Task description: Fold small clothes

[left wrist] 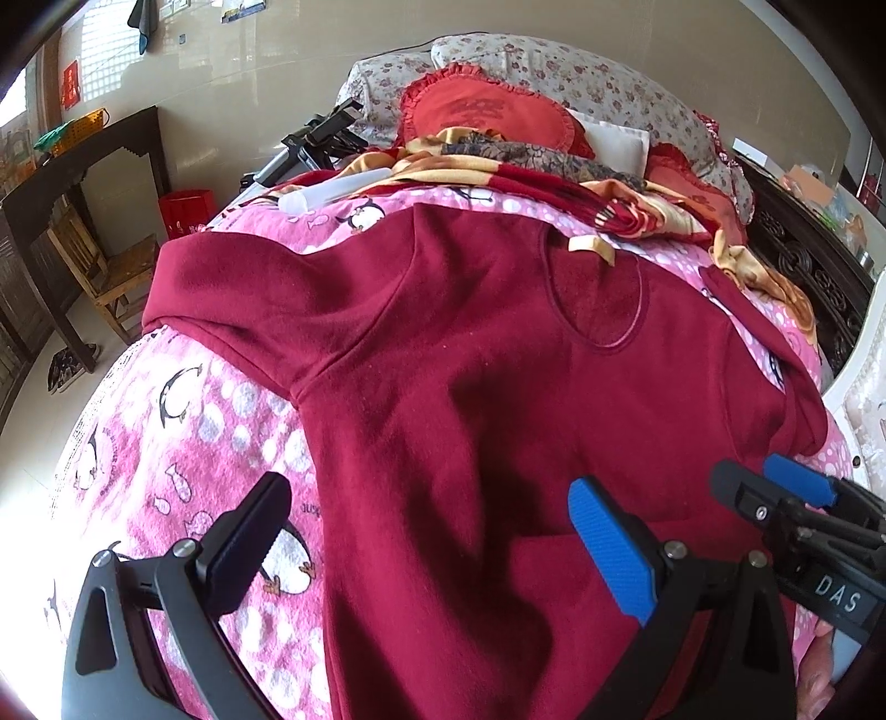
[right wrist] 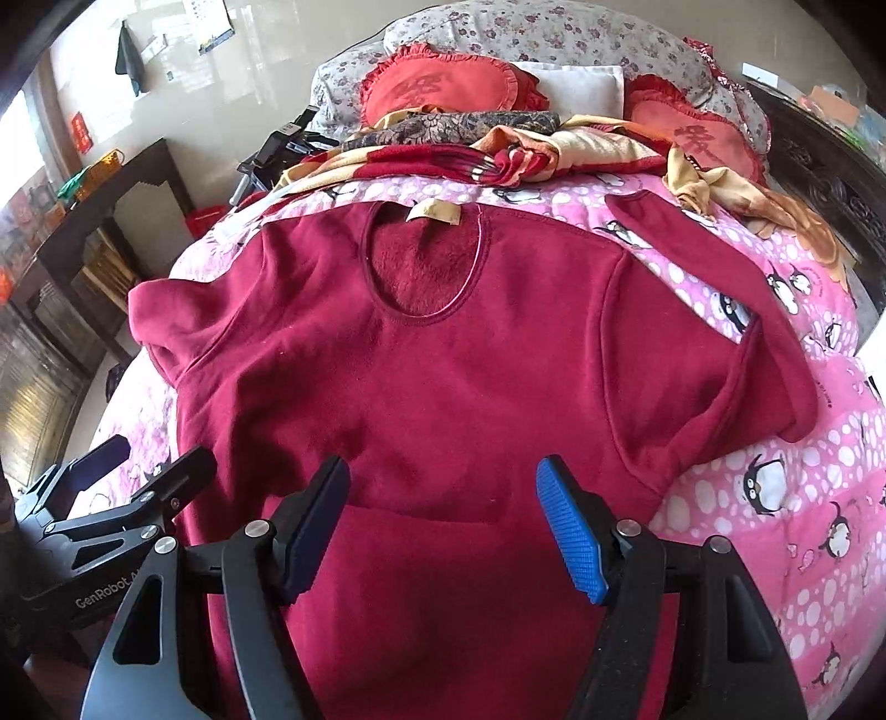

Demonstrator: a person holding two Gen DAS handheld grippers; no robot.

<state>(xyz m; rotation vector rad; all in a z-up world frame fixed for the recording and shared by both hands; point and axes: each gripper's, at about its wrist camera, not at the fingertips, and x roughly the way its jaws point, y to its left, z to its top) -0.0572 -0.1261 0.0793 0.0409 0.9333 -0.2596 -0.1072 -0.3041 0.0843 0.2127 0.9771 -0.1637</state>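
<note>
A bed fills both views, covered by one pink blanket printed with penguins and white spots, and against its head lie a long flowered bolster, two red frilled cushions, one white pillow between them, and a rumpled heap of red and yellow bedding just beyond the garment's collar. To the left of the bed stand a dark wooden desk, one wooden chair under it and one red bin, all well apart from the cloth. One dark red fleece sweater lies face up in the middle of the blanket, collar toward the pillows, with a pale label at the round neck; its left sleeve is bunched toward the bed's edge, its right sleeve is bent back on itself, and the hem is turned up in a shallow fold nearest the cameras. Two hand-held grippers hang over that lower part: the left hand-held gripper has its jaws spread wide, one finger over the blanket and the blue-padded one over the sweater, gripping nothing; the right hand-held gripper is likewise spread wide above the folded hem, empty
</note>
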